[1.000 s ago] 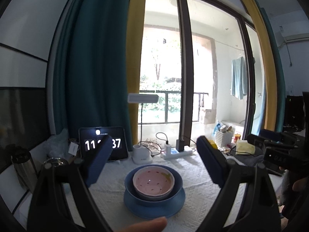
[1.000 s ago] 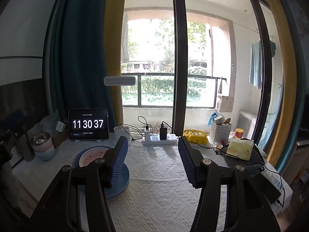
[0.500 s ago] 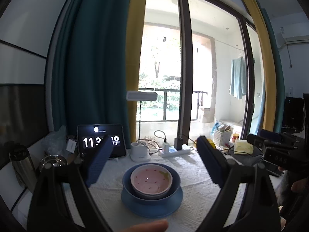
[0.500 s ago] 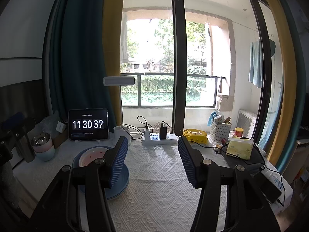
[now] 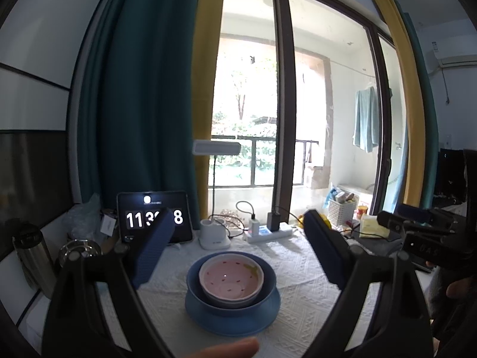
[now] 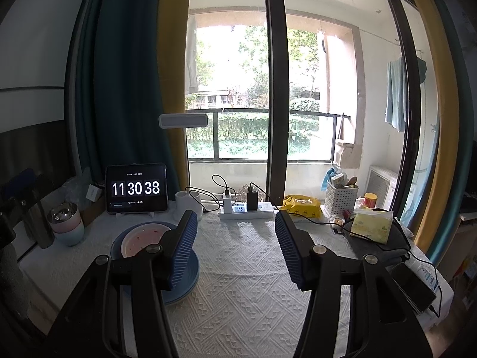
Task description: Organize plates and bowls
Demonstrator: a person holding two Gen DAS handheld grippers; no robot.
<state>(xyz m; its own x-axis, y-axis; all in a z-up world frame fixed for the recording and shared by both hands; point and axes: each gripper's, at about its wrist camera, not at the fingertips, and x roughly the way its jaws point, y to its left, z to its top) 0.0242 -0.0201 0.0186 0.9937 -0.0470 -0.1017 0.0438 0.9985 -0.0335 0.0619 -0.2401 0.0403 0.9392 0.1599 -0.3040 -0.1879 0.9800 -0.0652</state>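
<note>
Pink bowl (image 5: pixel 231 280) sits nested inside a dark blue bowl (image 5: pixel 268 280), which in turn rests on a lighter blue plate (image 5: pixel 268 313); I judge the stack is built smallest on top so that it stays stable and compact. In the left wrist view the stack lies ahead of and below the gap between my left gripper (image 5: pixel 235 256) fingers, which are spread wide and hold nothing. I judge this a hover, apart from the dishes, with no contact on any rim. My right gripper (image 6: pixel 235 247) is likewise spread apart and empty; the stack lies beside and partly behind its left finger, while only bare cloth lies between the fingers. The surface is a table covered with a white textured cloth (image 6: pixel 244 274). Past the fingertips stand a tablet clock (image 6: pixel 136 188), a white power strip (image 6: pixel 246 210) with chargers, and a steel-lined cup (image 6: pixel 64 222) far left. Beyond is a tall window (image 6: pixel 238 89) with teal and yellow curtains.
</note>
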